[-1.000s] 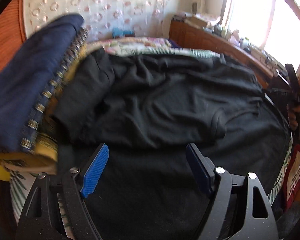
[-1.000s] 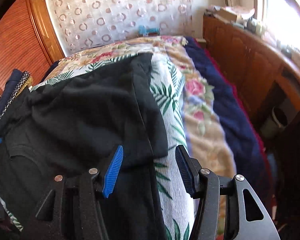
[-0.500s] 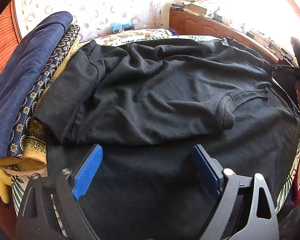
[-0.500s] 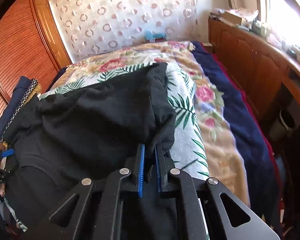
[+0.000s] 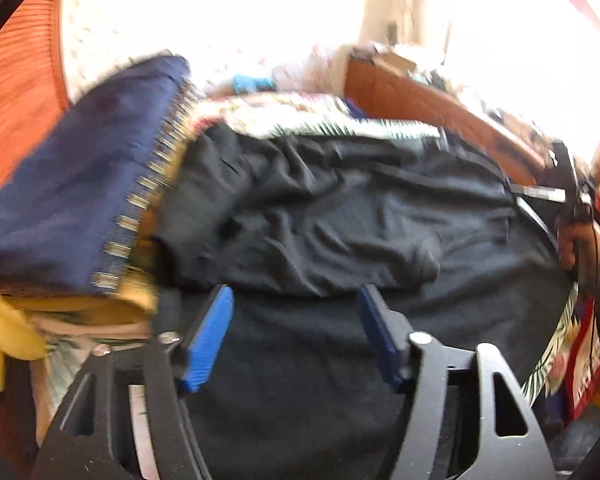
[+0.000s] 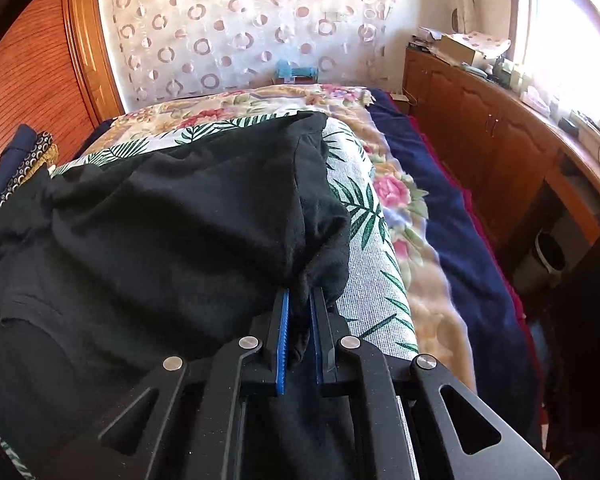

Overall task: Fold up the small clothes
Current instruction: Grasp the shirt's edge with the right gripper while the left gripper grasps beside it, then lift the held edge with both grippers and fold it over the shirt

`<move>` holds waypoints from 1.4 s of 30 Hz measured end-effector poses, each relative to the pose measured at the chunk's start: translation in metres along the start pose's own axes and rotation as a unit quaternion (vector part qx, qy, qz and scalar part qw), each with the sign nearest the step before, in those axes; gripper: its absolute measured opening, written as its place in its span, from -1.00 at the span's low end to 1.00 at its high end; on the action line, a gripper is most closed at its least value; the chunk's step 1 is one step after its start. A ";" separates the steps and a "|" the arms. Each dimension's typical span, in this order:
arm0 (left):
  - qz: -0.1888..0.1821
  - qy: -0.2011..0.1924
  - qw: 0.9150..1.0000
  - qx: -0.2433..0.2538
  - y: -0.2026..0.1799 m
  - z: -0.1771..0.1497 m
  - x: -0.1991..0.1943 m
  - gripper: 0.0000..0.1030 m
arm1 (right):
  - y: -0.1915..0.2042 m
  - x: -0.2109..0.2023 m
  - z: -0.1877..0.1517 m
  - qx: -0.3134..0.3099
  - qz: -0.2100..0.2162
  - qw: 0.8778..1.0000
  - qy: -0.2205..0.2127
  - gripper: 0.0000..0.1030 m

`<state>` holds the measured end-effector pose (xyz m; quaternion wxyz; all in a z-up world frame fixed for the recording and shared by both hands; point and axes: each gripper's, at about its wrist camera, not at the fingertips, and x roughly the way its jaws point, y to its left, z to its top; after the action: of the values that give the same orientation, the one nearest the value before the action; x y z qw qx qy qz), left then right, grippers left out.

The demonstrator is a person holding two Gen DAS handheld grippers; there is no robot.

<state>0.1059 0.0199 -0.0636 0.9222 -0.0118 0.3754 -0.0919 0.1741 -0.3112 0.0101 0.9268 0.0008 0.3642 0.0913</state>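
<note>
Motion-blurred folded pile (image 5: 80, 200), black garment (image 5: 320, 216)

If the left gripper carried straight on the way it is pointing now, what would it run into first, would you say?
Most likely the black shirt spread on the bed: the left gripper, jaws apart, tilts down at it. The picture is blurred, so depth is uncertain.

The shirt (image 6: 172, 240) was plain black; the sheet (image 6: 364, 264) under it was white with green palm leaves; the blanket (image 6: 404, 200) beyond was cream with pink roses; a dark blue cover (image 6: 460, 240) lay beside it; the curtain (image 6: 240, 32) was pale with brownish rings; the cupboards (image 6: 480, 128) were orange-brown wood; the stacked cloths (image 5: 80, 200) were navy, gold-patterned and yellow; the gripper pads (image 5: 208, 340) were blue.
</note>
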 end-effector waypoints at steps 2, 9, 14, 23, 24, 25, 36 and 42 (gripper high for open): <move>0.024 -0.017 0.999 -0.018 0.010 0.004 -0.013 -0.07 | 0.006 0.006 0.001 -0.004 -0.004 1.000 0.000 -0.82; 0.081 -0.027 0.996 -0.005 0.018 0.013 -0.008 -0.22 | 0.011 0.021 0.003 -0.006 -0.006 1.000 0.000 -0.82; 0.111 -0.017 0.993 0.024 0.019 0.025 0.009 -0.24 | 0.013 0.024 0.003 -0.009 -0.009 1.000 0.000 -0.82; 0.132 0.034 0.990 0.036 0.029 0.035 0.031 -0.34 | 0.012 0.024 0.003 -0.010 -0.011 1.000 -0.002 -0.82; 0.133 0.038 0.990 0.040 0.028 0.035 0.032 -0.34 | 0.013 0.025 0.003 -0.010 -0.012 1.000 -0.002 -0.82; 0.133 0.045 0.989 0.045 0.028 0.035 0.034 -0.34 | 0.012 0.025 0.003 -0.010 -0.012 1.000 -0.002 -0.82; 0.130 0.012 0.990 0.060 0.016 0.048 0.013 -0.94 | 0.007 0.026 0.003 -0.002 -0.002 1.000 -0.005 -0.82; 0.094 -0.034 0.994 0.049 0.000 0.059 -0.018 -0.95 | 0.005 0.027 0.003 -0.003 -0.003 1.000 -0.006 -0.82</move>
<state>0.1345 0.0207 -0.0086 0.9385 0.0653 0.3382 -0.0223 0.1945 -0.3013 -0.0059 0.9293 -0.0027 0.3582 0.0897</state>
